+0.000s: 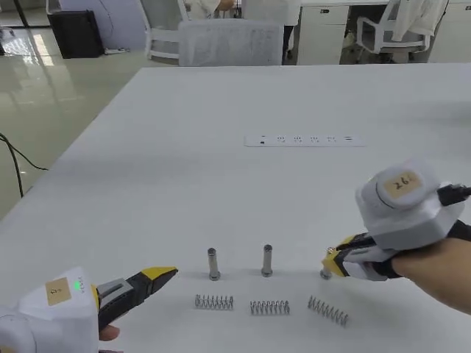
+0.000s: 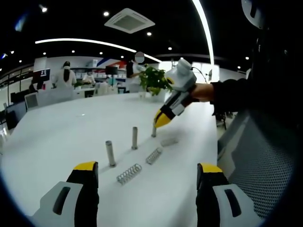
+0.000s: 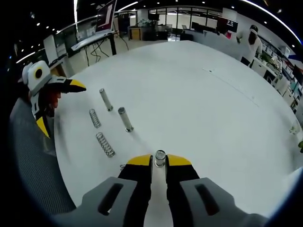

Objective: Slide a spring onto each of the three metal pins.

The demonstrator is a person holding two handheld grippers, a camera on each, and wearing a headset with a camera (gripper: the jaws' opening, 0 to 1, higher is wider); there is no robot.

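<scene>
White desk — right gripper clenched on the right pin, left gripper released, hovering. Three springs lie just before the pins, none threaded. Pin-steadying step, I'd say — next, left must pick a spring.

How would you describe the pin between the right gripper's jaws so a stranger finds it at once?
On the white table, on the near side of the white power strip, three metal pins stand in a row behind three springs. It is the right-end pin, the only one clasped by the right gripper; its two neighbours stand free.
</scene>
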